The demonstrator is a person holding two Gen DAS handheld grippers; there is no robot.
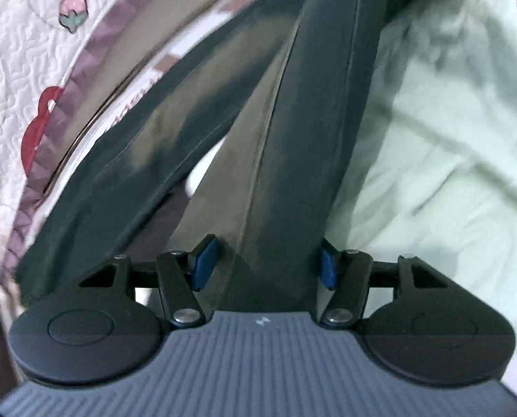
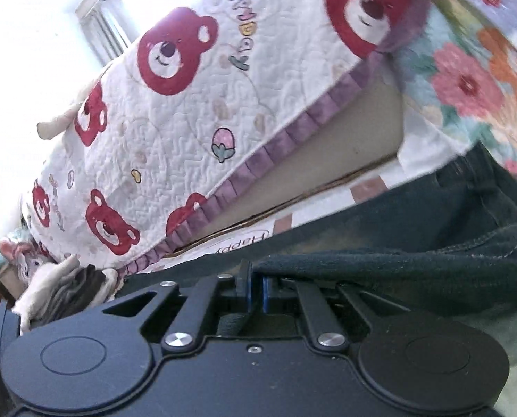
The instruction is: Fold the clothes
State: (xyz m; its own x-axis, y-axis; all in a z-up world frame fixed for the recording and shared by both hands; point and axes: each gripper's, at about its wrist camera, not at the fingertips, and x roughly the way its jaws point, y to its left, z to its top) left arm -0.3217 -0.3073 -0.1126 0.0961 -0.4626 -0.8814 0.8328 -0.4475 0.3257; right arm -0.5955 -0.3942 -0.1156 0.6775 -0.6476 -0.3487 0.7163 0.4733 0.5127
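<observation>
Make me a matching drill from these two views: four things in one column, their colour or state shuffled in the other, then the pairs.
1. jeans
2. quilt
3. left gripper
4. right gripper

A. shut on dark cloth
B. white with red bears
C. jaws apart
D. dark denim

Pairs: 1-D, 2-B, 3-C, 4-A

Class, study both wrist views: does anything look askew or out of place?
Only the dark jeans: their legs splay apart rather than lying together, and the right gripper pinches one edge. The left gripper straddles a leg, open.
</observation>
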